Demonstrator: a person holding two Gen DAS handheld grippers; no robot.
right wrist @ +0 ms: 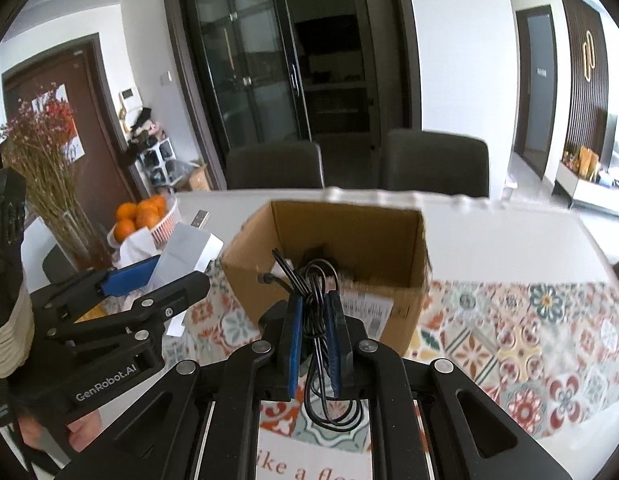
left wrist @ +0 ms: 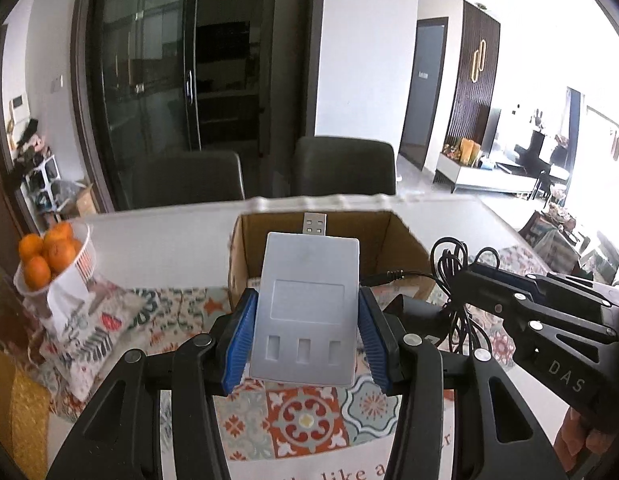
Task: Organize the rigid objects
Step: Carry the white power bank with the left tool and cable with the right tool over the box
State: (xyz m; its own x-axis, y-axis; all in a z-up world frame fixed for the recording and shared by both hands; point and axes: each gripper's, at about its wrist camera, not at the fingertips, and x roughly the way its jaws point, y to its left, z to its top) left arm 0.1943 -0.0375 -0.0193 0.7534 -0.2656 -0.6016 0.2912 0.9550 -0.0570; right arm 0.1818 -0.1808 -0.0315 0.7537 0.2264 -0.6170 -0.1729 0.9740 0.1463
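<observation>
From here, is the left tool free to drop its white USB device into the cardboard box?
Probably yes: the left tool holds the white USB device facing the cardboard box, whose top is open.

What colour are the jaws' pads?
Blue pads, clearest in the left wrist view.

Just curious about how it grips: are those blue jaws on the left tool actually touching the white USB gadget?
Touching. In the left wrist view, both blue pads press against the white USB device's sides, holding it aloft.

One cardboard box [right wrist: 341, 248], one white USB hub [left wrist: 309, 312], one coiled black cable [right wrist: 317, 304], two dark chairs [left wrist: 343, 166], one bowl of oranges [left wrist: 55, 262], two grippers [left wrist: 309, 340].
</observation>
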